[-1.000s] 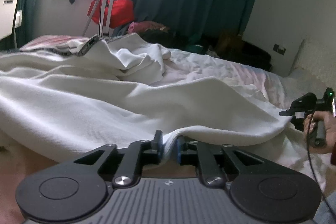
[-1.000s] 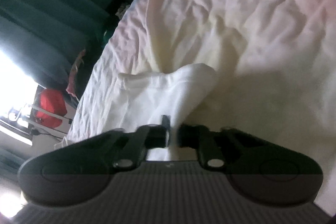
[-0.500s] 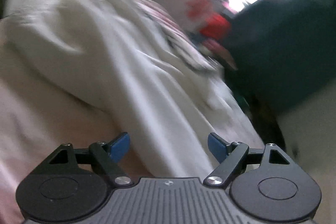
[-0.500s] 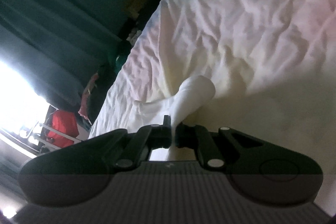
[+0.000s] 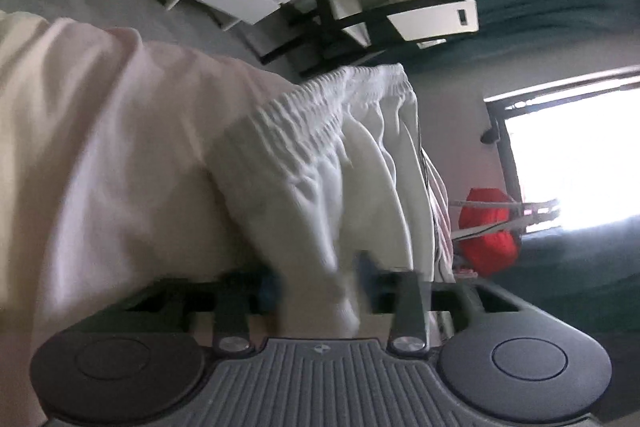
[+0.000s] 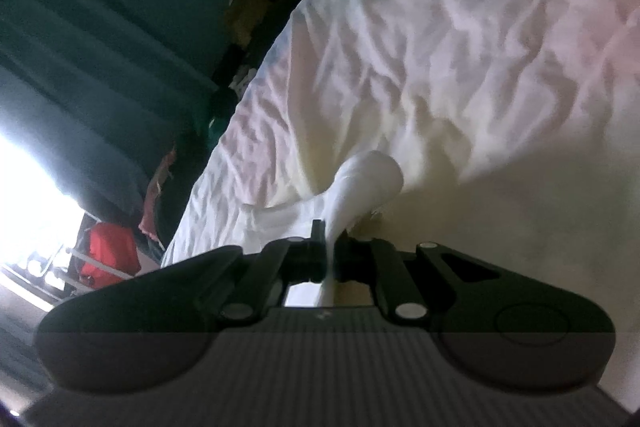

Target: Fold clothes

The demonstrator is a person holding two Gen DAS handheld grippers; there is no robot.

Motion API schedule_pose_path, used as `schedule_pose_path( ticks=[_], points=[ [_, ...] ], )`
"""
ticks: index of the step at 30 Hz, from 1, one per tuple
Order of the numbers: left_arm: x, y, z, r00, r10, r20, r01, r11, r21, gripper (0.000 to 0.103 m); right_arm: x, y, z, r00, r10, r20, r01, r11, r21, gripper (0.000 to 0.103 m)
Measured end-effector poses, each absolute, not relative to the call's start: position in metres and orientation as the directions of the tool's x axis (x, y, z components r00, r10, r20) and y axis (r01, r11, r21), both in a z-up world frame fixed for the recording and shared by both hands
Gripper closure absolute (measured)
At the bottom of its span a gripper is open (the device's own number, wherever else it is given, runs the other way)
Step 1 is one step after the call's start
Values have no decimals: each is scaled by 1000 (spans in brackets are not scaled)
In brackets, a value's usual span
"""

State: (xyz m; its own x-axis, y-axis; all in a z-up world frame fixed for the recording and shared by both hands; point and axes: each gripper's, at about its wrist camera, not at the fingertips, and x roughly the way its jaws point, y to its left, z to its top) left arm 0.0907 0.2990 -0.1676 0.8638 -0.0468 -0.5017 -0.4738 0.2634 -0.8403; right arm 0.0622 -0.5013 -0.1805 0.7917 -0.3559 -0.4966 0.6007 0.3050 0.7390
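The left gripper [image 5: 320,291] has just been closing its jaws on a fold of the white shorts [image 5: 340,163]; blur hides whether the pads press yet. The elastic waistband [image 5: 320,99] runs toward 1 o'clock over the bed sheet [image 5: 100,147]. The right gripper [image 6: 330,259] has its jaws pinching another white fold [image 6: 360,183], which rises toward 1 o'clock above the rumpled sheet.
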Motion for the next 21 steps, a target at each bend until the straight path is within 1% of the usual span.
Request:
schedule_pose_path(
  ticks=[3,6,9,11,13,16,18,21],
  points=[
    [88,311,-142,896,-44,-442,-405,326,-854,95,54,-503,-182,779,-380,-499,609,272,745,97],
    [77,327,-104,912,-30,-409,-360,419,-834,96,47,-503,-181,765,-403,-502,620,249,744,98],
    [71,338,-69,904,-67,-422,-339,490,-803,97,40,-500,-171,750,-444,-489,633,272,725,98],
    [64,342,-52,891,-81,-446,-339,536,-773,97,31,-496,-163,725,-490,-484,655,273,705,98],
    [59,343,-42,868,-76,-490,-358,587,-726,98,19,-489,-152,687,-543,-484,686,262,679,98],
    [53,345,-47,821,-64,-568,-400,645,-651,98,3,-472,-132,616,-627,-477,743,260,617,98],
    [49,345,-55,775,-44,-630,-432,691,-579,97,0,-466,-127,565,-653,-505,793,261,551,98],
    [51,342,-81,708,-14,-706,-469,738,-485,97,4,-467,-134,507,-629,-590,844,225,486,97]
  ],
)
